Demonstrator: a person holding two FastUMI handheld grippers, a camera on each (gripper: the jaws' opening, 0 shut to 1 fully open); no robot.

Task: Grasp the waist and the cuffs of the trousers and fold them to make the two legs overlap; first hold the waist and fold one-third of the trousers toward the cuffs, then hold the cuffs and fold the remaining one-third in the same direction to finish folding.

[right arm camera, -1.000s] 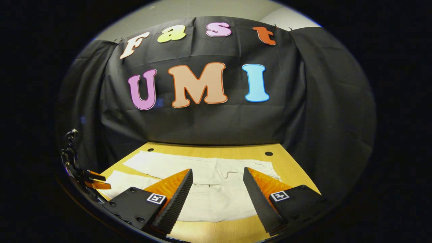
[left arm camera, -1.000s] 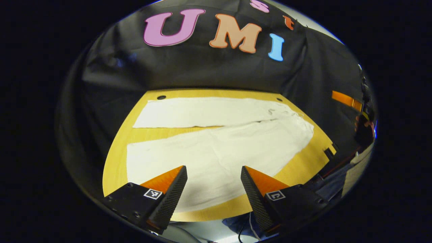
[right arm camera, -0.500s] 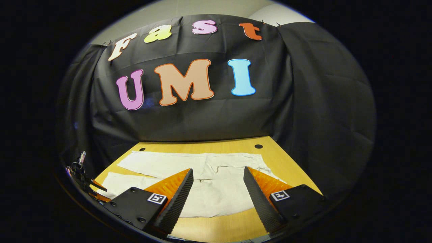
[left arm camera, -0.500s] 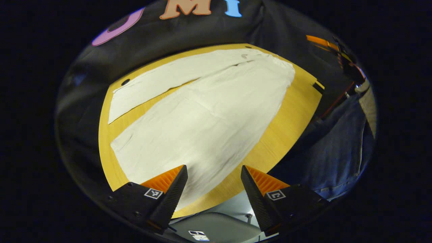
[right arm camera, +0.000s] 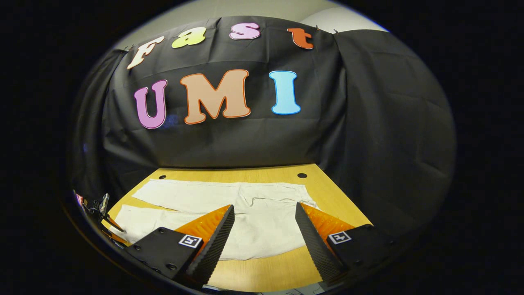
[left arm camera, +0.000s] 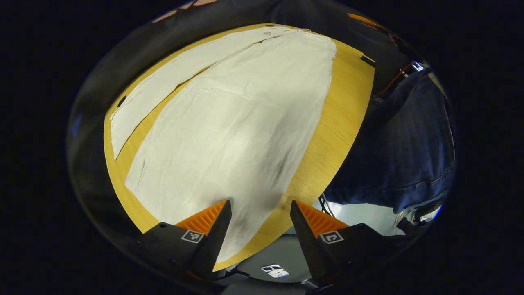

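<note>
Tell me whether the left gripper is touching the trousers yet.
Cannot tell. In the left gripper view the open left gripper sits over the near edge of the trousers on the table; any gap below its fingers is not plainly visible.

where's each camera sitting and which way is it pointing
left gripper view: rides the left gripper, tilted down over the near trouser leg; own open fingers, the person's clothing at right.
right gripper view: rides the right gripper, looking level across the waist end toward the booth wall; own open fingers.
Shared: the trousers flat on the table.
</note>
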